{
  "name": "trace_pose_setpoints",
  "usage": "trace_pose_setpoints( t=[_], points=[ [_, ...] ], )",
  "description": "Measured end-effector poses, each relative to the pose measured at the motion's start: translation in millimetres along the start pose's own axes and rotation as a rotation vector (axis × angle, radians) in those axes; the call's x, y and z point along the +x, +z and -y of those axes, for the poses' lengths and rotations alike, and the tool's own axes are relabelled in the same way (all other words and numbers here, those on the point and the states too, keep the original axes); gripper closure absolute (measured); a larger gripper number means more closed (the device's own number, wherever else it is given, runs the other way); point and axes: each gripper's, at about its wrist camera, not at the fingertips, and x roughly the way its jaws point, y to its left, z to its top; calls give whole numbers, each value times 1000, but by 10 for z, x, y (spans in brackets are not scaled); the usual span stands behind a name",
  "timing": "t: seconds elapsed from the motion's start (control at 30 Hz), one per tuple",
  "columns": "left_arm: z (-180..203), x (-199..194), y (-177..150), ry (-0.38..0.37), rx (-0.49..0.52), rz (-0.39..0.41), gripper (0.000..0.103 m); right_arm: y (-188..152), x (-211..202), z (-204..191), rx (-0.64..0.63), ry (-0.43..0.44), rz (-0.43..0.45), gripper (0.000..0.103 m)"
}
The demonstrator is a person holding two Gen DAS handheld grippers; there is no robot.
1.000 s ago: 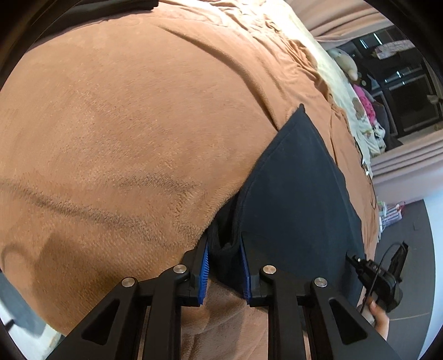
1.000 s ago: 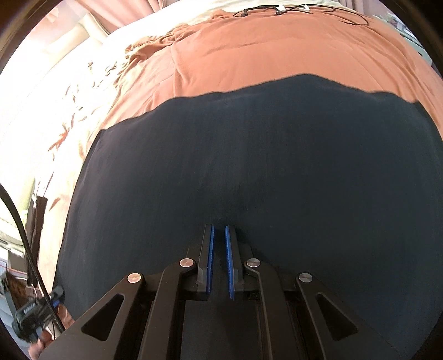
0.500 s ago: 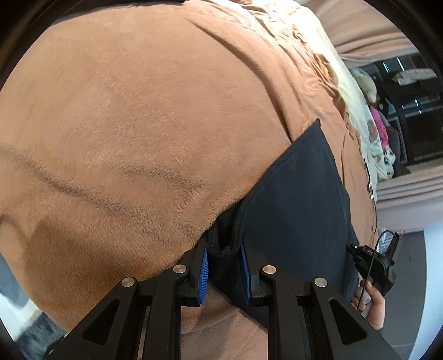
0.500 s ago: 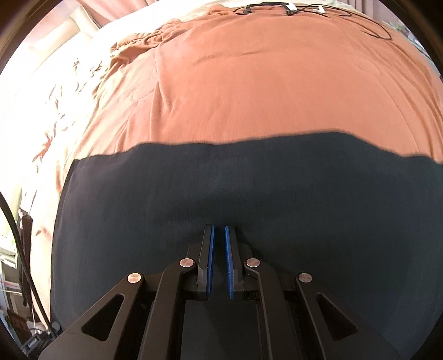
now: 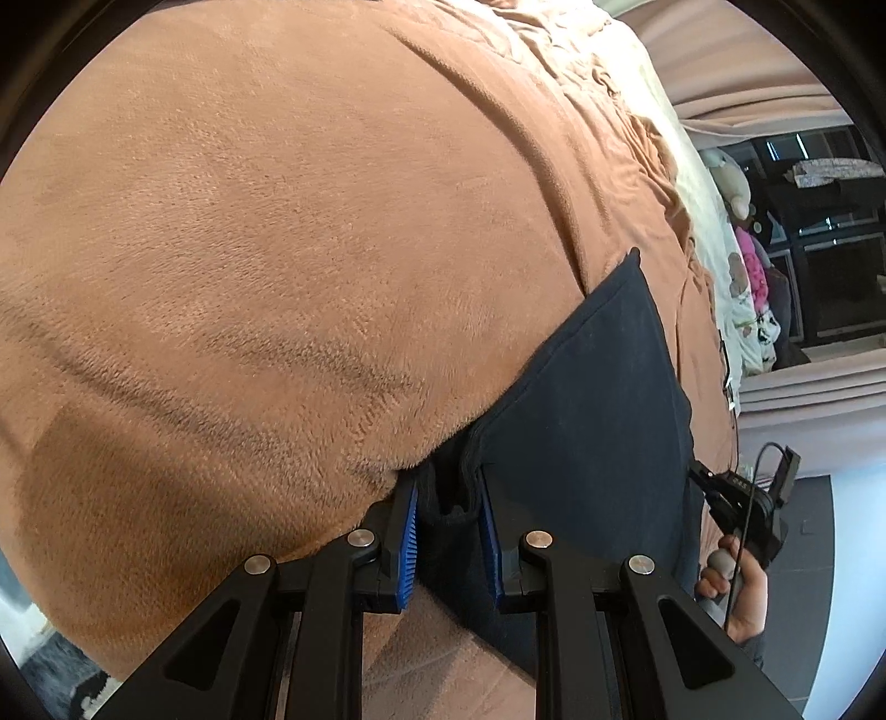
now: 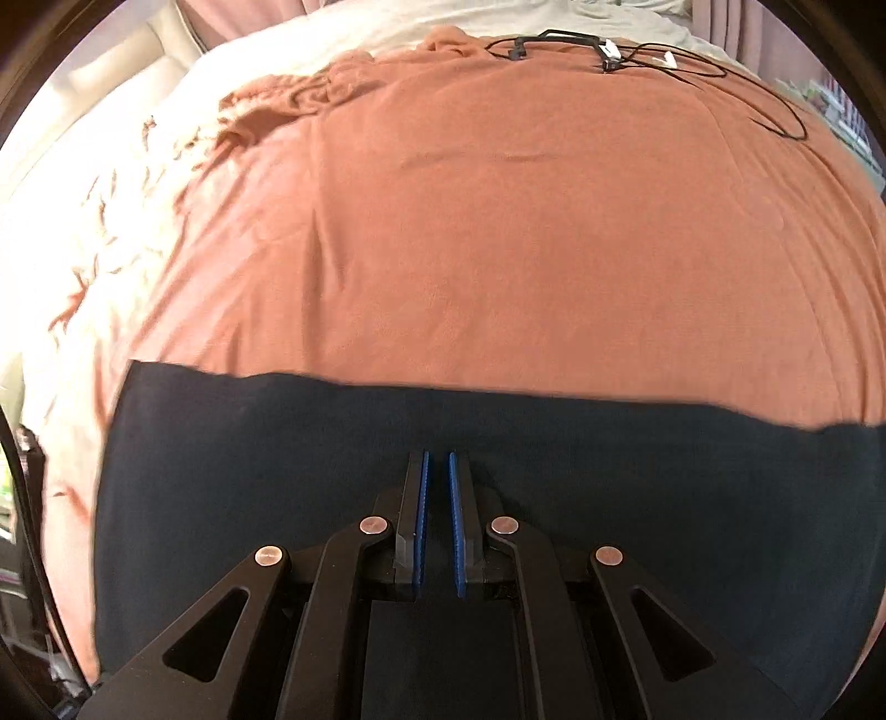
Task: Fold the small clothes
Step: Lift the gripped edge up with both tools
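Observation:
A dark navy garment point(image 5: 598, 399) lies stretched over a brown fleece blanket point(image 5: 277, 249). My left gripper point(image 5: 447, 493) is shut on a bunched corner of it, with cloth filling the gap between the blue pads. In the right wrist view the same garment point(image 6: 664, 487) spans the lower frame as a flat band with a straight far edge. My right gripper point(image 6: 437, 457) has its pads almost together on the near part of the cloth. A hand point(image 5: 745, 592) holds the other tool at the garment's far end.
The blanket point(image 6: 498, 249) covers most of a bed. A cream sheet point(image 6: 111, 166) lies to its left, and black cables with a small white device point(image 6: 609, 52) at its far edge. Plush toys point(image 5: 725, 177) and dark shelving stand beyond the bed.
In the right wrist view the garment's far edge has drawn much closer to the gripper and more blanket shows beyond it. Both grippers have kept their hold.

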Motion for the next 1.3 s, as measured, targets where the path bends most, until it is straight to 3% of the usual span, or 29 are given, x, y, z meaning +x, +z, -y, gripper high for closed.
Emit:
trace_pose_setpoints(
  t=[0.23,0.53,0.87,1.13,1.3],
  points=[
    [-4,-36,-4,-34,26,0,94,-486,-381,25,28,91,-15,98],
    [180,-337,4,-183,50,3,95,-1112,-742,74,27,155,-68,98],
    [679,-554,20,-341,152,-26,96,-1645,-789,-60,11,151,-114,98],
    [1127,-629,43,-397,236,-54,96,-1971,-895,16,52,166,-111,98],
    [1447,-661,-16,-444,280,-78,96,-2179,-939,49,82,218,-132,98]
  ],
)
